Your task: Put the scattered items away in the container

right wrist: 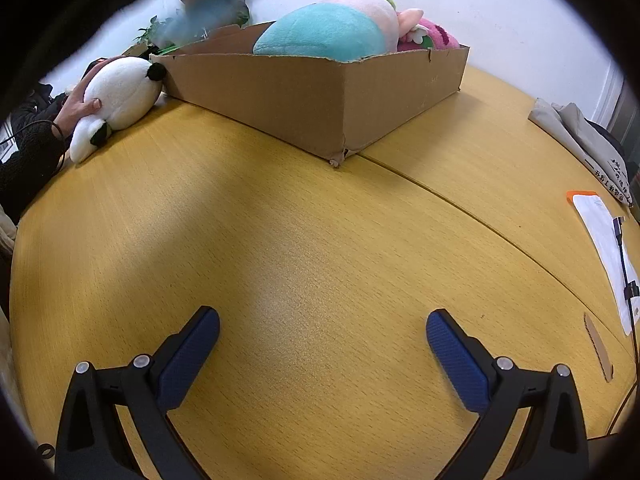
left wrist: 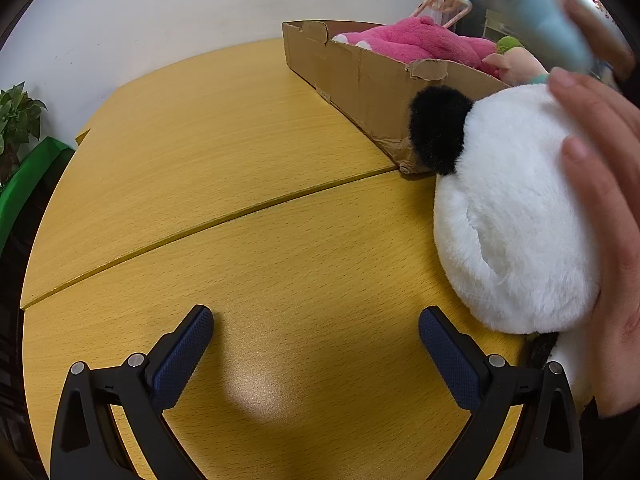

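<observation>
fingers (left wrist: 450,354) spread wide, panda plush (left wrist: 516,216) just right, beside cardboard box (left wrist: 360,80)

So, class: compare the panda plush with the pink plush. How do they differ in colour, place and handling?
Colour: the panda plush is white with black patches; the pink plush is bright pink.
Place: the panda plush lies on the table beside the box; the pink plush lies inside the box.
Handling: a bare hand rests on the panda plush; nothing touches the pink plush.
Both are soft, furry toys.
</observation>
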